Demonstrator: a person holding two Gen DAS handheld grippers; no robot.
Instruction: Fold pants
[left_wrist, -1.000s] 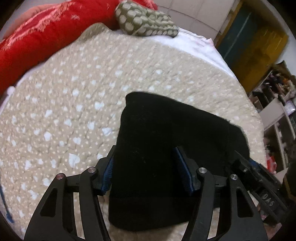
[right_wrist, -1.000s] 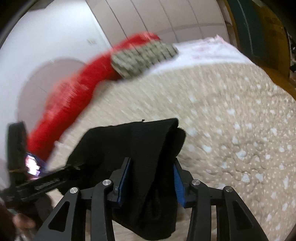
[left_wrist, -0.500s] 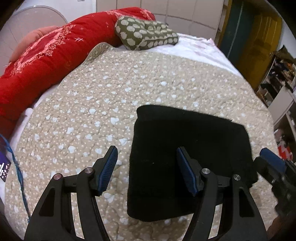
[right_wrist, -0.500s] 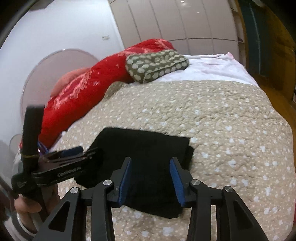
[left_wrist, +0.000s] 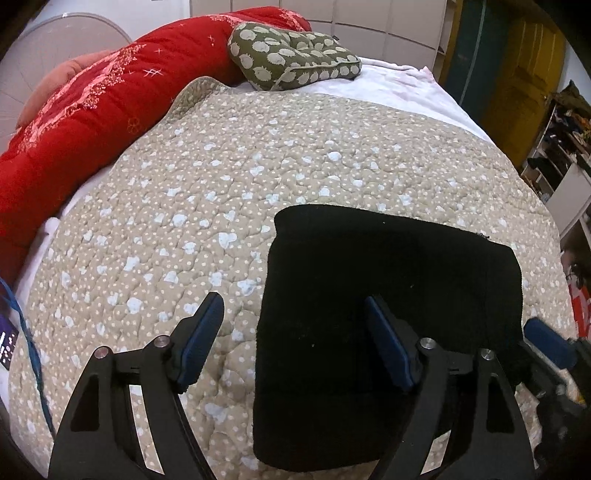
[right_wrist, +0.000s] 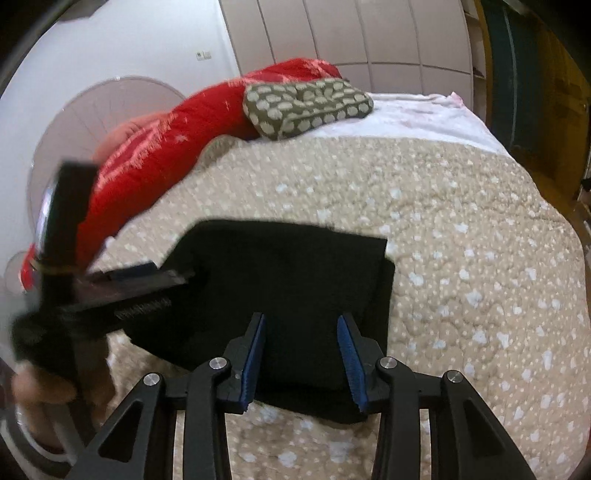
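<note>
Item 1: black pants (left_wrist: 388, 314), folded into a compact rectangle, lying flat on the beige quilt (left_wrist: 221, 203) toward its near edge. In my right wrist view the pants (right_wrist: 288, 280) show a squared far corner and a thicker rounded right edge.

Item 2: my left gripper (left_wrist: 295, 343), jaws spread wide, gripping nothing. Its left blue-padded finger (left_wrist: 201, 338) hangs over bare quilt; the right one sits over the pants. I cannot tell whether that finger touches the cloth.

Item 3: my right gripper (right_wrist: 301, 363), jaws parted at a medium gap, empty, both pads above the near part of the pants. From the left wrist view only its blue tip (left_wrist: 546, 341) shows, at the pants' right edge.

Item 4: the left gripper (right_wrist: 122, 291) seen from the right side, blurred, at the pants' left edge.

Item 5: red comforter (left_wrist: 74, 122) bunched along the quilt's left side.

Item 6: 1 olive patterned cushion (left_wrist: 291, 55) at the far end, on a white sheet (left_wrist: 406, 88).
</note>
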